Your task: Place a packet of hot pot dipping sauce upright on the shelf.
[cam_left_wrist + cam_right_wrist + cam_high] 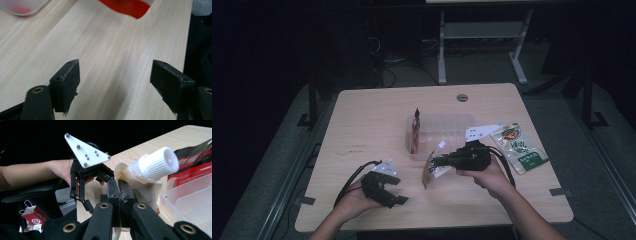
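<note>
A cream pouch (433, 171) with a white screw cap (442, 145) hangs tilted above the table in front of the clear tray (447, 118). My right gripper (435, 162) is shut on it; in the right gripper view the jaws pinch the pouch (141, 183) at its edge beside the cap (157, 163). A red pouch (414, 132) stands upright in the tray's left end. My left gripper (395, 194) is low over the table's front left, open, with bare wood between its pads (67, 82).
A green snack packet (518, 147) lies flat right of the tray. A round grommet (462, 97) sits near the far edge. The table's right edge (186, 50) runs close to my left gripper's jaws. A table frame stands behind on the floor.
</note>
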